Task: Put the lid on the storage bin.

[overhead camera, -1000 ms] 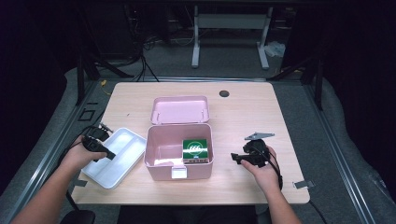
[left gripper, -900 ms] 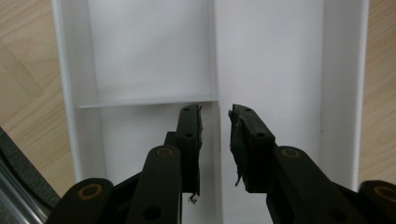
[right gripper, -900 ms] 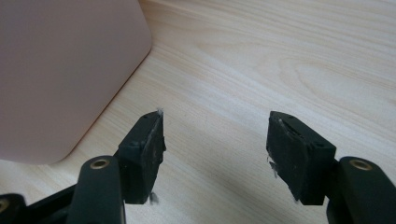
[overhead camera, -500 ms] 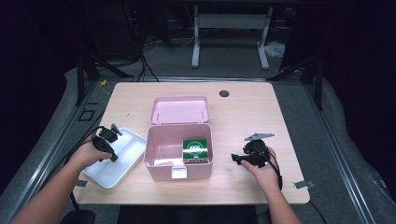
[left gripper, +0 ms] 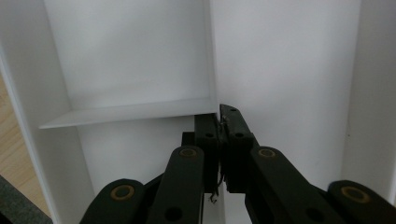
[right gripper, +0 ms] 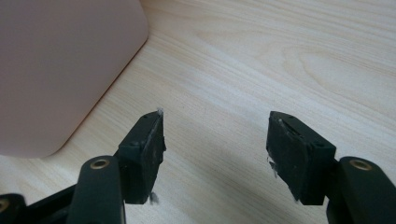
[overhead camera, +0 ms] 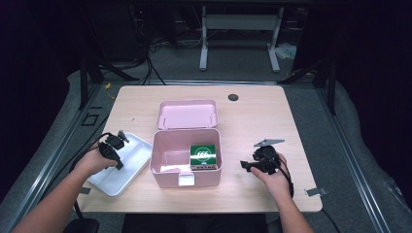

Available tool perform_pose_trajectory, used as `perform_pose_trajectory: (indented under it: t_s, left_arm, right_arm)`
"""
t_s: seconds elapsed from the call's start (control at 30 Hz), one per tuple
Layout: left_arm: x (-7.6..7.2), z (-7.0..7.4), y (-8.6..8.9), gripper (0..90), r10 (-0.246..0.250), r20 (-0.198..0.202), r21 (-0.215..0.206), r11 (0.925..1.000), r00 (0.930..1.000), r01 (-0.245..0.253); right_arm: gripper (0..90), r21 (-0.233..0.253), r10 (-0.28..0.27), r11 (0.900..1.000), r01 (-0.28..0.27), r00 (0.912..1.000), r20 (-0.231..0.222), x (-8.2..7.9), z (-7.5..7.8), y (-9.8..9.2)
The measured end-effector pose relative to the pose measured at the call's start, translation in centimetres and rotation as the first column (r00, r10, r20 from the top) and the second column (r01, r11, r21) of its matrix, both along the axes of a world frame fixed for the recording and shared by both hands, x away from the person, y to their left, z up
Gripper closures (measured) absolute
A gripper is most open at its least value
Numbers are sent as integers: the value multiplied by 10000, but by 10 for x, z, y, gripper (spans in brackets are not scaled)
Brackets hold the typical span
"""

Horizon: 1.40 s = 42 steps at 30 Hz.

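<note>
Currently I hold the left gripper [overhead camera: 112, 145] over the white divided tray [overhead camera: 133, 158] on the counter [overhead camera: 272, 121], jaws pressed together on the tray's thin inner partition [left gripper: 140, 111], presumably to lift or shift the tray. The tray sits just left of the pink storage box [overhead camera: 165, 167] and carries nothing visible. The box stands open, its lid [overhead camera: 187, 114] lying behind it, with a green pack [overhead camera: 202, 154] inside. The right gripper [right gripper: 215, 140] rests beside the box, jaws wide, empty.

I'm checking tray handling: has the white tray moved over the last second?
Yes. The white tray, clamped on its divider by the left gripper, has slid toward the pink box, closing the gap between them.
</note>
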<state>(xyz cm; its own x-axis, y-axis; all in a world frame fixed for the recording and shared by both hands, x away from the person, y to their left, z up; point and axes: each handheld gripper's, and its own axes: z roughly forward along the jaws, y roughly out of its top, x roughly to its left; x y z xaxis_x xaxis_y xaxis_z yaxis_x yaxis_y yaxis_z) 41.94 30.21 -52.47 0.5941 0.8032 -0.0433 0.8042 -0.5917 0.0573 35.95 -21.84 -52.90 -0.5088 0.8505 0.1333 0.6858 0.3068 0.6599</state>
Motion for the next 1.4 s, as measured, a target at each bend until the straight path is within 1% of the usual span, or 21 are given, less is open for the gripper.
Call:
perform_pose_trajectory:
  t_s: [0.13, 0.2, 0.23, 0.37, 0.4, 0.47, 0.57, 0.6, 0.67, 0.8, 0.93, 1.0, 1.03, 1.07, 1.13, 1.17, 1.23, 1.37, 1.4]
  left_arm:
    - [0, 0, 1, 871, 30, -19, -48, 10000, 10000, -30]
    - [0, 0, 0, 872, 56, -27, -6, 10000, 10000, -56]
    - [0, 0, 0, 873, 150, -53, -26, 9999, 9999, -150]
    - [-1, 0, -2, 877, 231, 18, 103, 9997, 9997, -231]
    - [0, 0, -1, 879, 317, -62, 4, 9995, 9995, -317]
    - [0, 0, 0, 882, 347, -135, -53, 9994, 9993, -348]
    - [1, 0, 0, 886, 316, -173, -22, 9995, 9994, -316]
    - [1, 0, 0, 891, 239, -71, 119, 9996, 9997, -238]
    - [1, 0, -1, 892, 257, -41, 160, 9995, 9997, -257]
    - [2, 0, 0, 892, 260, -123, 159, 9995, 9996, -258]
    - [3, 2, 0, 892, 375, -199, 113, 9992, 9991, -373]
    - [3, 5, 2, 892, 385, -215, 155, 9992, 9990, -382]
    - [2, 9, 4, 892, 431, -206, 120, 9990, 9989, -428]
    - [2, 9, 4, 892, 431, -206, 120, 9990, 9989, -428]
    - [2, 19, 9, 893, 489, -101, 77, 9988, 9988, -489]
    - [2, 19, 9, 893, 489, -101, 77, 9988, 9988, -489]
    - [2, 27, 12, 893, 495, -57, 89, 9987, 9988, -494]
    - [2, 43, 18, 892, 558, 60, -72, 9984, 9984, -558]
    - [1, 51, 21, 893, 568, 145, -126, 9983, 9983, -567]
  right_arm:
    - [363, 6, 45, 10000, -45, 10000, -48, 1, -1, -2]
    - [363, 7, 3, 10000, -3, 10000, -86, 1, -2, -3]
    - [363, 15, -21, 10000, 21, 9999, -104, 1, -2, -3]
    - [363, -6, -33, 10000, 32, 9999, -107, 2, -2, -4]
    - [363, -12, -27, 10000, 27, 9999, -111, 1, -2, -4]
    - [363, -23, -25, 10000, 25, 9999, -112, 1, -2, -4]
    - [363, 16, -39, 10000, 39, 9999, -98, 2, -2, -5]
    - [363, 25, -35, 10000, 36, 9999, -105, 2, -2, -5]
    - [363, 3, -44, 10000, 44, 9999, -134, 2, -3, -6]
    - [363, 25, -25, 10000, 25, 9999, -137, 3, -3, -6]
    - [363, -2, -59, 10000, 59, 9999, -135, 2, -3, -6]
    - [363, 5, -59, 10000, 59, 9999, -147, 3, -3, -6]
    - [363, -16, -57, 10000, 56, 9999, -161, 3, -4, -6]
    - [363, -16, -57, 10000, 56, 9999, -161, 3, -4, -6]
    - [363, -25, -52, 10000, 52, 9998, -176, 3, -4, -6]
    - [363, -25, -52, 10000, 52, 9998, -176, 3, -4, -6]
    - [363, 17, -44, 10000, 44, 9998, -185, 3, -4, -6]
    - [363, 30, -70, 10000, 70, 9998, -188, 3, -4, -6]
    - [363, -2, -105, 9999, 105, 9998, -165, 3, -4, -6]
